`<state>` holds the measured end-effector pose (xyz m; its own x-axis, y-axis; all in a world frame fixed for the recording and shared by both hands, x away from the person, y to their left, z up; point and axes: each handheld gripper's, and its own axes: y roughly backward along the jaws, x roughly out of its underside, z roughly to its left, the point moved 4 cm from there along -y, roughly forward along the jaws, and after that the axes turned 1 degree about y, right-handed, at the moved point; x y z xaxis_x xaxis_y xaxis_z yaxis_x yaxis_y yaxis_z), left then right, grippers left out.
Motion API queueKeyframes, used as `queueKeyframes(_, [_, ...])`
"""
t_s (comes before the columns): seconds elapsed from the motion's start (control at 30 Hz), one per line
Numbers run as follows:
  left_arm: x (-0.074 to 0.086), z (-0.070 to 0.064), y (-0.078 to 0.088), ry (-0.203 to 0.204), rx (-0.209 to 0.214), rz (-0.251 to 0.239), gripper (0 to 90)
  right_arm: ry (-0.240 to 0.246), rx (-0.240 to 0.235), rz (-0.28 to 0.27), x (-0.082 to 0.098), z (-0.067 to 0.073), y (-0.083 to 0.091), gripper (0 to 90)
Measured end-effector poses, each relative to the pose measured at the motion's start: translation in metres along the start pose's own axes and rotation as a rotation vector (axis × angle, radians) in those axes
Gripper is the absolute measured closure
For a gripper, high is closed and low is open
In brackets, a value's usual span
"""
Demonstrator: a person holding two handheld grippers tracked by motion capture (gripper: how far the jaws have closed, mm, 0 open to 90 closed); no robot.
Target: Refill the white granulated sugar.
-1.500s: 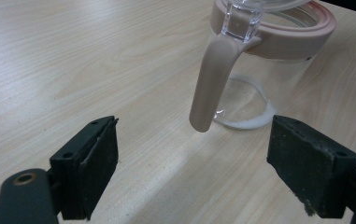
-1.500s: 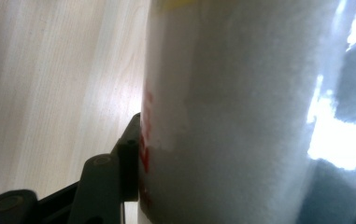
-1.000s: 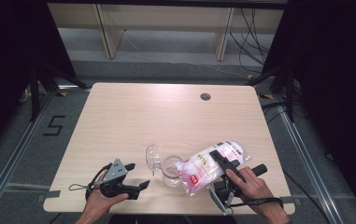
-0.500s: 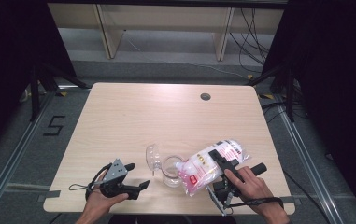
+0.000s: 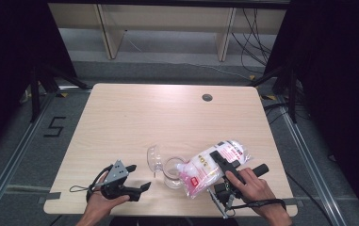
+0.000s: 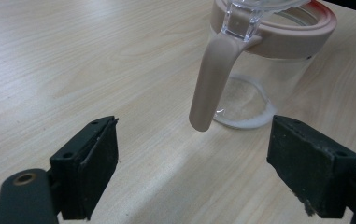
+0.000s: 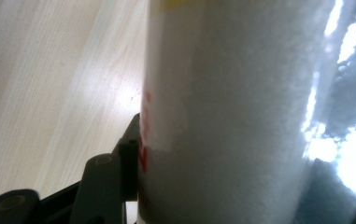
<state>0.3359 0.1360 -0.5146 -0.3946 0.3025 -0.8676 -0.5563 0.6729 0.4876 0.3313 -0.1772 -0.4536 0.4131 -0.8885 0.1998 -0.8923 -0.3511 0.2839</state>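
We see our right gripper point(image 5: 220, 165) clamped on a clear bag of white powder point(image 5: 210, 165), tilted over a glass jar point(image 5: 171, 172); our left gripper point(image 5: 137, 176) rests wide open, empty.

The bag point(image 7: 231, 112) is a white blur that hides one black jaw, and the jar point(image 6: 264, 60) top is cut off

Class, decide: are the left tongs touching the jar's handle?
Apart. The left gripper view shows the left tongs open, with bare table between them and the handle.
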Motion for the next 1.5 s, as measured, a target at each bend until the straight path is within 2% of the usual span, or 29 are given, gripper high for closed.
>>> queueKeyframes(0.3, [0.0,0.0,0.0001,-0.001,0.0,0.001,16.1,-0.004,-0.003,-0.001,0.0001,0.0004,-0.0005,49.7])
queueKeyframes(0.33, [0.0,0.0,0.0001,-0.001,0.0,0.0,16.1,0.008,-0.016,0.007,0.0,-0.0001,-0.0001,49.8])
queueKeyframes(0.4, [0.0,0.0,0.0001,0.0,0.0,0.0,16.1,0.025,-0.01,-0.004,-0.0004,-0.0017,-0.0005,49.8])
queueKeyframes(0.47, [0.0,-0.0001,0.0001,0.0,0.0,0.0,16.1,-0.002,-0.002,-0.003,0.0,0.0006,-0.0002,49.8])
queueKeyframes(0.63, [-0.0001,-0.0001,0.0001,0.0,-0.001,0.0,16.1,-0.002,-0.002,-0.005,-0.0003,0.0006,-0.0003,49.9])
queueKeyframes(0.67, [-0.0001,0.0,0.0003,-0.001,-0.001,0.001,16.1,0.028,0.003,-0.025,-0.0014,-0.0015,-0.0017,49.9])
queueKeyframes(0.77, [-0.0001,-0.0001,0.0002,0.0,-0.002,0.0,16.1,0.026,-0.005,-0.019,-0.0012,-0.0014,-0.0013,49.9])
queueKeyframes(0.83, [0.0,-0.0001,0.0002,-0.001,0.0,0.001,16.1,-0.003,-0.013,0.001,-0.0001,0.0009,0.0003,50.0])
queueKeyframes(0.87, [0.0,-0.0001,0.0002,-0.002,0.0,0.001,16.1,0.031,-0.006,-0.017,-0.001,-0.0018,-0.001,50.0])
queueKeyframes(0.97, [0.0004,-0.0013,-0.0001,0.02,-0.003,0.0,16.1,0.026,0.003,-0.024,-0.0013,-0.0013,-0.0014,50.0])
queueKeyframes(1.0, [0.0,-0.0002,0.0001,-0.001,0.0,0.001,16.1,0.026,0.003,-0.024,-0.0014,-0.0013,-0.0014,50.0])
queueKeyframes(1.2, [0.0,-0.0001,0.0002,-0.003,0.0,0.0,16.1,0.029,-0.001,-0.025,-0.0016,-0.0016,-0.001,50.1])
queueKeyframes(1.23, [0.0,-0.0001,0.0002,-0.003,0.0,0.001,16.1,0.013,-0.003,-0.021,-0.0012,-0.0002,-0.0008,50.1])
queueKeyframes(1.27, [0.0007,-0.0018,-0.0002,0.026,-0.003,0.001,16.1,0.016,-0.005,-0.022,-0.0013,-0.0007,-0.001,50.1])
queueKeyframes(1.37, [0.0007,-0.0017,-0.0004,0.026,0.0,-0.001,16.1,0.018,-0.003,-0.021,-0.001,-0.0007,-0.0011,50.1])
queueKeyframes(1.4, [0.0007,-0.0017,-0.0006,0.027,0.003,-0.002,16.1,0.035,0.002,-0.025,-0.0012,-0.0023,-0.0011,50.1])
queueKeyframes(1.43, [0.0007,-0.0017,-0.0002,0.026,-0.004,0.0,16.0,0.036,0.002,-0.024,-0.0009,-0.0022,-0.0011,50.1])
queueKeyframes(1.47, [0.0,0.0,0.0,-0.002,0.0,0.0,16.1,0.02,-0.008,-0.006,-0.0001,-0.0007,0.0001,50.1])
queueKeyframes(1.5, [0.0,0.0,0.0,-0.002,0.0,0.0,16.1,0.02,-0.008,-0.006,-0.0001,-0.0007,0.0001,50.1])
